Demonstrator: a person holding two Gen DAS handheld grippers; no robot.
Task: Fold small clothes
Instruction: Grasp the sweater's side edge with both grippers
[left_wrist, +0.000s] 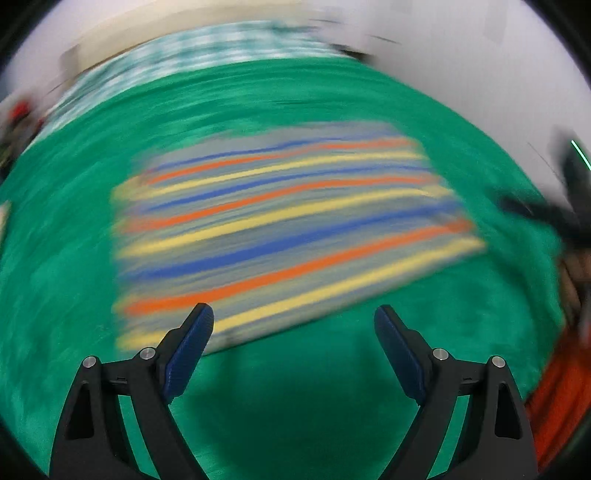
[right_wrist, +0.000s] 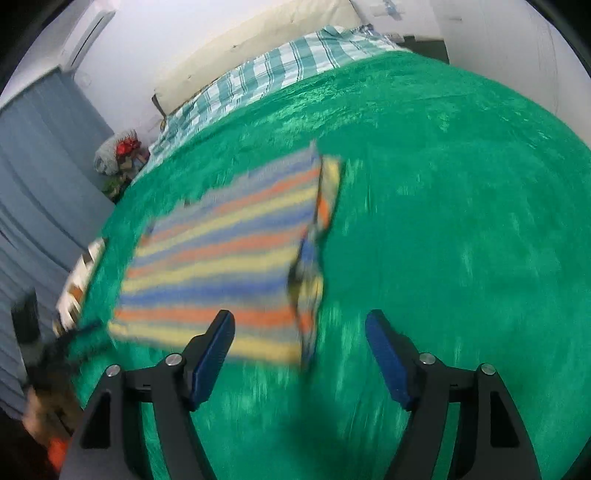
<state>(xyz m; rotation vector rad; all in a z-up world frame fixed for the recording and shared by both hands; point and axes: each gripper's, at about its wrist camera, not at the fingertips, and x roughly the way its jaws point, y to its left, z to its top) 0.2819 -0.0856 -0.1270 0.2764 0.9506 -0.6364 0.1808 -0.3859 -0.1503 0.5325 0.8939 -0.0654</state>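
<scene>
Black gripper (left_wrist: 293, 317) arms, ribbed blue pads, silver screws.

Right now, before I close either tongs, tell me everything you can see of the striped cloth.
The striped cloth is a small, soft-looking piece with repeating orange, yellow, blue and grey bands. It lies flat on the green blanket, in a roughly rectangular shape. Along its right edge in the right wrist view, a narrow strip seems doubled or turned over, though blur hides the detail. Both views are motion-blurred. Neither the left tongs nor the right tongs touch it; both are open just short of its near edge.
</scene>
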